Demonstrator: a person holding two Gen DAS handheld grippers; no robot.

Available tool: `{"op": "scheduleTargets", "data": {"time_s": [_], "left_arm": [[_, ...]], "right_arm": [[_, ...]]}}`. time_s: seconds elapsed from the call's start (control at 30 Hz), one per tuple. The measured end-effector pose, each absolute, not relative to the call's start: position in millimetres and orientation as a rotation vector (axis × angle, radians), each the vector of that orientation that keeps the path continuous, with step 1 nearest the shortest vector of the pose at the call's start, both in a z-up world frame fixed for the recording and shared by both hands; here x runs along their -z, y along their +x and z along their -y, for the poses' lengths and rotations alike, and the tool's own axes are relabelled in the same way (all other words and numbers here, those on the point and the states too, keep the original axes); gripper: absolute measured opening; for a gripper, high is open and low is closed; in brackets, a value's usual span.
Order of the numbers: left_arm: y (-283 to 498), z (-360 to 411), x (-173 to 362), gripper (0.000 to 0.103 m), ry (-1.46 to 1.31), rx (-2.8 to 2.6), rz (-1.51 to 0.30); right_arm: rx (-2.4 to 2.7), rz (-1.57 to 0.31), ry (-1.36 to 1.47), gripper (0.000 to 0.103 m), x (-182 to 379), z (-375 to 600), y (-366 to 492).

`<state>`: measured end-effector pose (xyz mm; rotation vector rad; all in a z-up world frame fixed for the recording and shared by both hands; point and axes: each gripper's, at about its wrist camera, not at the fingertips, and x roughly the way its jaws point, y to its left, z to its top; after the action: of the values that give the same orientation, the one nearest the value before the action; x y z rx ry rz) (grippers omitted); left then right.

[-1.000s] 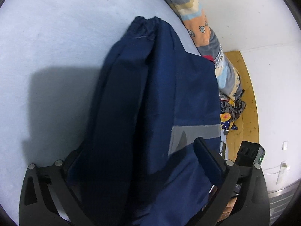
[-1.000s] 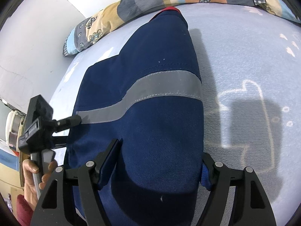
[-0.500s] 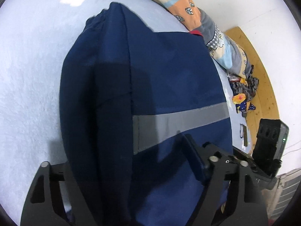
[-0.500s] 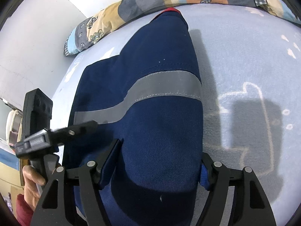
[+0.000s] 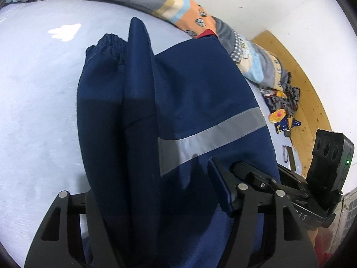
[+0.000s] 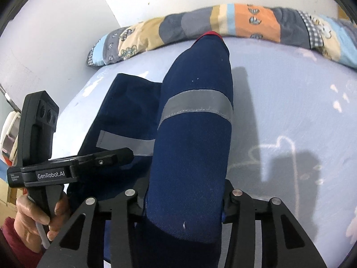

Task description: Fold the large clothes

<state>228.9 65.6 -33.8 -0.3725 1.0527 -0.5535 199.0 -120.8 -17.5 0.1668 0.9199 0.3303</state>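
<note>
Your bed (image 5: 40, 116) fills both views, pale blue sheet with a faint white drawing on it in the right wrist view, and a patchwork quilt (image 6: 256, 22) of orange, grey and light blue rolled along its far edge. On the sheet lies the navy work jacket (image 5: 196, 93), heavy twill, dark blue all over, folded lengthwise into a long bundle running away from you toward the quilt. A grey reflective stripe (image 5: 212, 136) crosses the body, and a flash of red lining peeks out at the far collar end. In the left wrist view an elastic cuff (image 5: 104, 44) is bunched up at the far left of the bundle. In the right wrist view a sleeve (image 6: 196, 134) with its own grey band is lifted into a rounded roll above the flatter part of the garment.

Your right tool (image 6: 183, 203) has just been narrowing and now its two sides pinch that sleeve roll. Your left tool (image 5: 156, 201) has just been narrowing too; jacket fabric sits between its fingers, but whether both pads press on it I cannot tell. Your hand (image 6: 33, 218) grips its handle
</note>
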Motion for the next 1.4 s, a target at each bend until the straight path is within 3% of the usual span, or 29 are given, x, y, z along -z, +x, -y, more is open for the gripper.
{"op": "scheduleTargets", "data": {"time_s": [1.0, 1.4], "left_arm": [[183, 63, 1, 0.066, -0.309, 0.700, -1.019], [187, 36, 6, 0.066, -0.329, 0.617, -1.025]], "right_arm": [[-0.237, -0.838, 0.231, 0.043, -11, 256, 133], [-0.255, -0.900, 0.244, 0.043, -1, 243, 147]]}}
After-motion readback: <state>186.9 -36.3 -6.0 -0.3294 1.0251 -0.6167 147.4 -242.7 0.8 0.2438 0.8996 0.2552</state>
